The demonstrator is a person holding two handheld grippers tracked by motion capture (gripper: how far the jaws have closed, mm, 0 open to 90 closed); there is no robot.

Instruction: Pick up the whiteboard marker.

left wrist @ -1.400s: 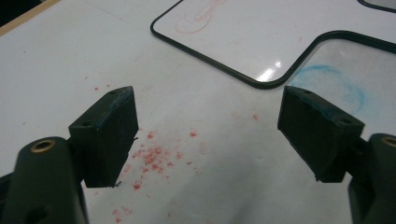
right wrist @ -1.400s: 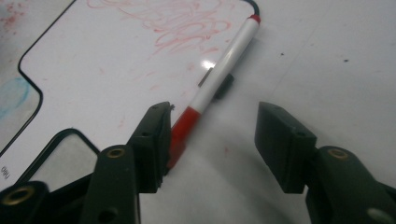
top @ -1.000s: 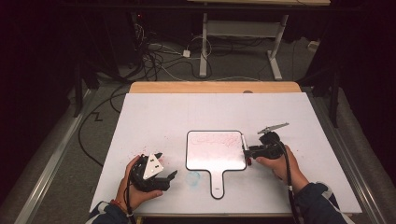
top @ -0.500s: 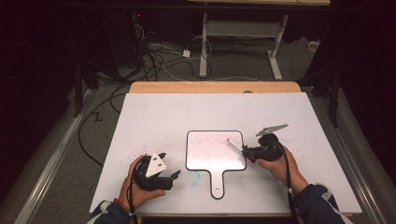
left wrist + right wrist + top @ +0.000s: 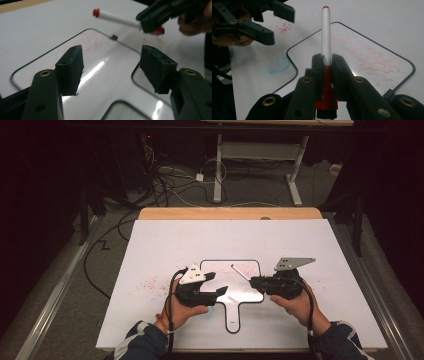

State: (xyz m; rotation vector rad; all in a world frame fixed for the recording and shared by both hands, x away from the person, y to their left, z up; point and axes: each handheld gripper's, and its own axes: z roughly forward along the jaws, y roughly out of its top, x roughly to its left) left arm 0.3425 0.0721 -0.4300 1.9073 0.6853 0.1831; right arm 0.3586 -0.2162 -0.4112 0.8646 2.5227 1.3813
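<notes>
Two tongs meet over a smeared whiteboard [image 5: 220, 270]: right tongs [image 5: 327, 62] clamp a red marker [image 5: 326, 32]; left tongs [image 5: 111, 67] gape, empty, on the tabletop [image 5: 165, 240].

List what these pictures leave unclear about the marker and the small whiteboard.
- Marker: in the right gripper view its red rear end sinks between the right gripper jaws, so its cap state cannot be told.
- Marker in the high view: too small to read any label.
- Whiteboard: the left gripper and hand cover its lower left part in the high view.
- Red scribbles on the whiteboard: too smeared to read.
</notes>
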